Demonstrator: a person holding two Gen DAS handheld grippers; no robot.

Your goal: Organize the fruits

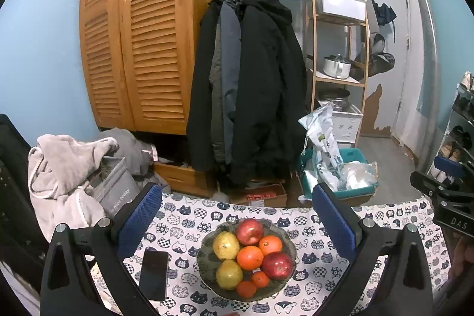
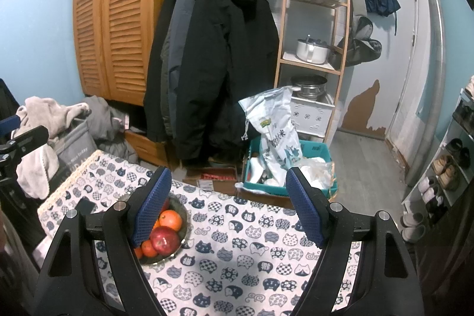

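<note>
bowl (image 1: 291, 249): one shallow dark dish on the cat-print worktop (image 1: 323, 256), centred between the left gripper's fingers; likely ceramic, heavy and breakable, best left where it stands.
red apples (image 1: 249, 231): two, firm, smooth, probably slippery; grip across the widest part.
yellow fruits (image 1: 226, 245): two, perhaps pears; likely to bruise, so squeeze gently.
oranges (image 1: 250, 257): two, firm with a grippy rind.
small mandarins (image 1: 260, 279): two, soft and light.
phone (image 1: 153, 274): one, left of the bowl.
left gripper (image 1: 237, 224): spread wide, empty.
right gripper (image 2: 229, 208): spread wide, empty, over bare cloth.
</note>
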